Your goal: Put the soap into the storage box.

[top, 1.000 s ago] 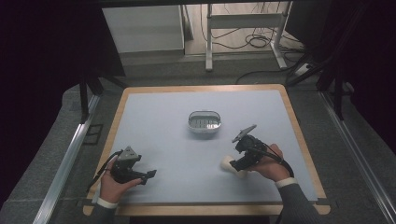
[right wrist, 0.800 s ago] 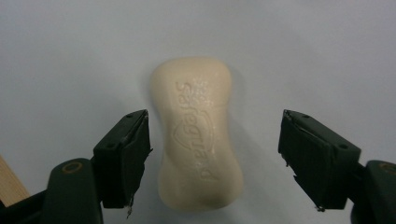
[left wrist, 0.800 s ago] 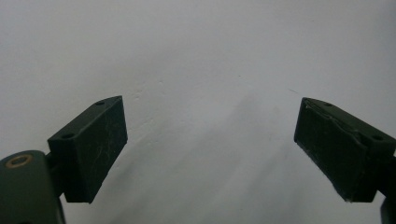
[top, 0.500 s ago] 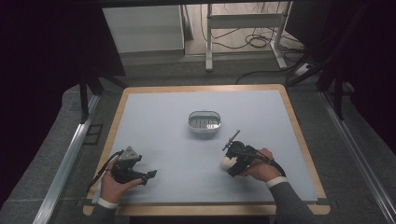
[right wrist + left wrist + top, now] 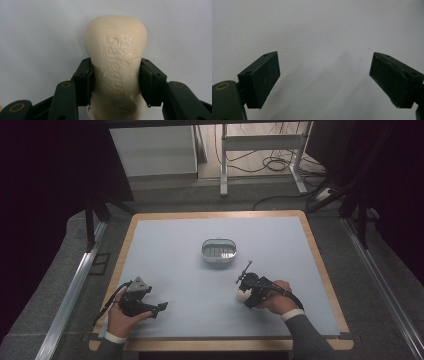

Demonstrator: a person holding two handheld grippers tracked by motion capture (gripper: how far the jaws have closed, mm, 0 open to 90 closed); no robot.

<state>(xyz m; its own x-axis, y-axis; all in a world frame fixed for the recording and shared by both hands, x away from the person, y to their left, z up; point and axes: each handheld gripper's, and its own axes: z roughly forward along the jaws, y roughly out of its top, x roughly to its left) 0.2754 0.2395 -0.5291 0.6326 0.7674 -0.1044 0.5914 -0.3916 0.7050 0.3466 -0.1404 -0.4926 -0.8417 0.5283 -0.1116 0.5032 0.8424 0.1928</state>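
Sitting between the right gripper's (image 5: 115,82) black fingers (image 5: 83,81) is a cream-coloured, waisted bar of soap (image 5: 117,67) with a raised brand name moulded into its top face. The two pads press its narrow middle from either side, so the fingers are clamped on the bar. Its long axis runs straight along the gripper's own line, the broad rounded end pointing away from the hand, and the lettering runs the same way. The bar looks to lie flat on the worktop, or just above it; the frames do not settle which.

In the high view the soap (image 5: 242,295) shows as a pale lump at the tip of the right gripper (image 5: 245,296), at the near right of the pale blue-grey worktop (image 5: 170,245). Beyond it and a little left, near the middle of the surface, stands a small oval white dish with a slatted insert (image 5: 218,250), probably a soap dish, well apart from the bar. If the bar is bound there, the carry would go forward and leftward, and the right hand is much the nearer.

The left gripper (image 5: 159,308) rests at the near left, its fingers (image 5: 260,77) spread wide over bare surface, holding nothing.

The worktop has a light wooden edge; past it lie a dim floor, cables and metal frame legs.
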